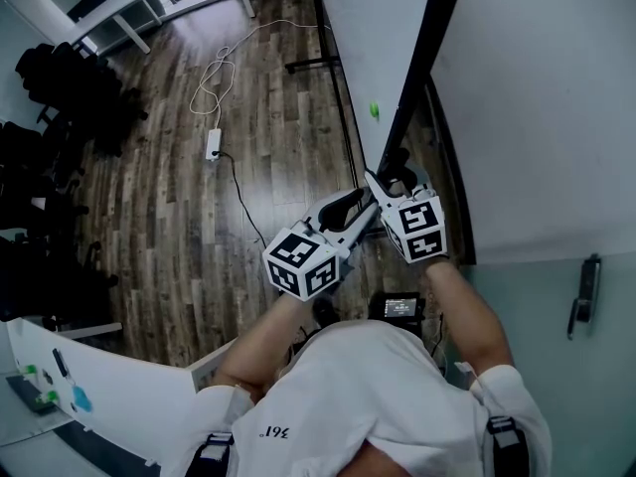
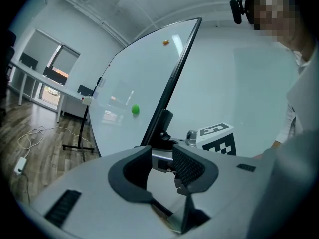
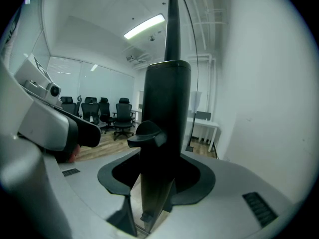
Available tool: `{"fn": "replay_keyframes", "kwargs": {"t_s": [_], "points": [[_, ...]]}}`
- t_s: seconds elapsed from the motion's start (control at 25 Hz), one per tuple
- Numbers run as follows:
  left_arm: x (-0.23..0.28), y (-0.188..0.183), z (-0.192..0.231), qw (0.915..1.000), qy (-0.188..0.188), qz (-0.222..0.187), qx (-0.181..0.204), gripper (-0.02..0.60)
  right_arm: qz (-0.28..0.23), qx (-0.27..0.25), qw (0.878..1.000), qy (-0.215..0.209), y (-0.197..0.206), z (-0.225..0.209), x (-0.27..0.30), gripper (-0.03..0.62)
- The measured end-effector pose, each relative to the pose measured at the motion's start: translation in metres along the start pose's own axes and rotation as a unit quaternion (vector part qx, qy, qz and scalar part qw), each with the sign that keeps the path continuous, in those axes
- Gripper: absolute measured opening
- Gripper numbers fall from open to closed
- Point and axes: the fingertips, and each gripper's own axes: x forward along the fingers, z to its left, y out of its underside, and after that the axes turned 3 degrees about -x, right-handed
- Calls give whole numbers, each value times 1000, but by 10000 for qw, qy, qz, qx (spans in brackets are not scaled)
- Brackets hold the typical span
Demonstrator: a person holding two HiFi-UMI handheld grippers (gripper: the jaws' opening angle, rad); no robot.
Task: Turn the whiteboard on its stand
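Seen from above in the head view, the whiteboard [image 1: 370, 38] shows its black frame edge [image 1: 422, 63], with a green magnet [image 1: 375, 110] on the white face. My right gripper [image 1: 396, 175] is shut on that frame edge near its lower end. In the right gripper view, the black frame bar [image 3: 167, 113] with a small knob [image 3: 146, 133] fills the space between the jaws [image 3: 157, 183]. My left gripper [image 1: 350, 205] hangs open just left of the right one, holding nothing. The left gripper view [image 2: 160, 166] looks up along the board [image 2: 134, 83] and the right gripper's marker cube [image 2: 218, 136].
The stand's black foot [image 1: 316, 65] rests on the wood floor. A power strip [image 1: 214, 144] with a white cable lies to the left, beyond it black office chairs [image 1: 50, 97]. A second board [image 1: 89, 391] with markers is at lower left. A white wall [image 1: 542, 107] is close on the right.
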Motion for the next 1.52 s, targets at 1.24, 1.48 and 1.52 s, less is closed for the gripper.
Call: {"fn": "replay_keyframes", "kwargs": {"t_s": [1.24,1.48,1.52], "points": [[-14,4,19,9993,-334,-44,-141,137,55,14,9999,87,-11,-28,49,193],[-22,4,22,9990,-418,-63,-146,137,82,36,9999,121,-16,-34,63,193],[-23,4,23,9989,-433,-64,-148,137,93,40,9999,124,-16,-36,66,193]]}}
